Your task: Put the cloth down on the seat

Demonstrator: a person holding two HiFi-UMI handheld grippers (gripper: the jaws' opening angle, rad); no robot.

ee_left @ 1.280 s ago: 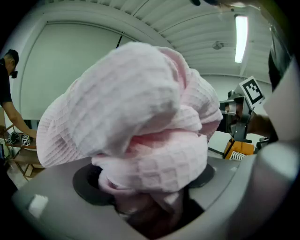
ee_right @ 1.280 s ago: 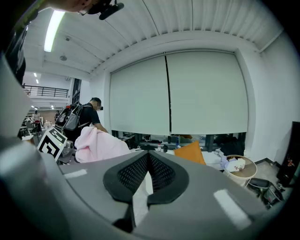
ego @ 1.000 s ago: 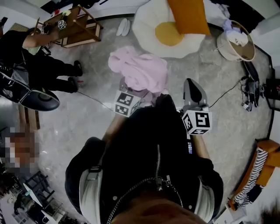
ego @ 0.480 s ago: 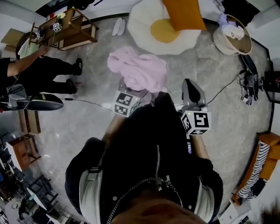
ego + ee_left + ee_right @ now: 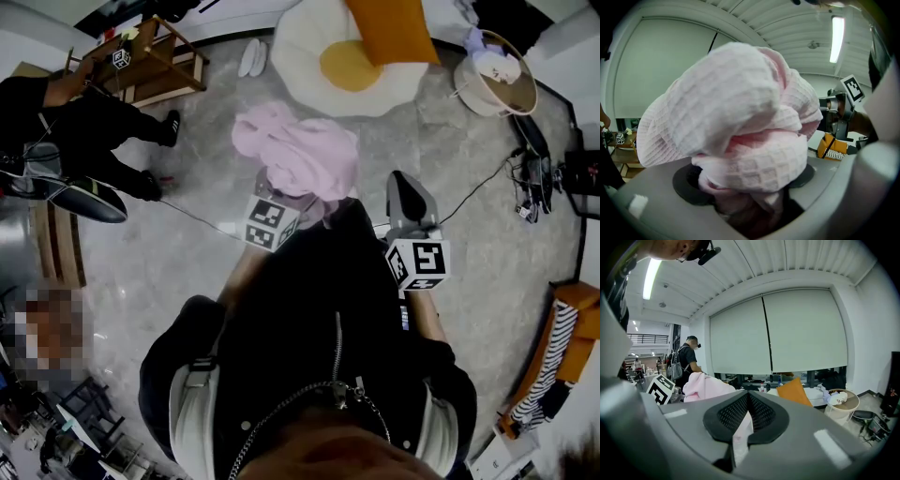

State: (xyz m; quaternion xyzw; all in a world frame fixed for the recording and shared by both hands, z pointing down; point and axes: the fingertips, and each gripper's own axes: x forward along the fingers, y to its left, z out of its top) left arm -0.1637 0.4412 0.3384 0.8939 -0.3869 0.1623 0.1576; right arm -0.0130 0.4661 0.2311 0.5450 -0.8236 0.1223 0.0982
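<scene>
The pink waffle-weave cloth [image 5: 298,150] is bunched in a big wad over my left gripper [image 5: 284,187], held above the grey floor. In the left gripper view the cloth [image 5: 740,117] fills the frame, and the wide-set jaws of that gripper [image 5: 750,192] press on the wad. My right gripper [image 5: 405,190] points forward to the right of the cloth. Its pads [image 5: 761,413] are closed together, with a thin pink strip of cloth [image 5: 740,437] pinched between them. The white egg-shaped floor seat [image 5: 309,56] with a yellow centre lies ahead, beyond the cloth.
An orange pillow [image 5: 389,28] lies on the seat's far side. A round basket [image 5: 497,84] stands at the right, with cables [image 5: 525,178] on the floor. A person [image 5: 84,122] bends over a wooden rack [image 5: 159,61] at the left. White slippers [image 5: 251,58] lie near the seat.
Both grippers and the cloth have stayed where they were. The person at the left has shifted beside the wooden rack.
</scene>
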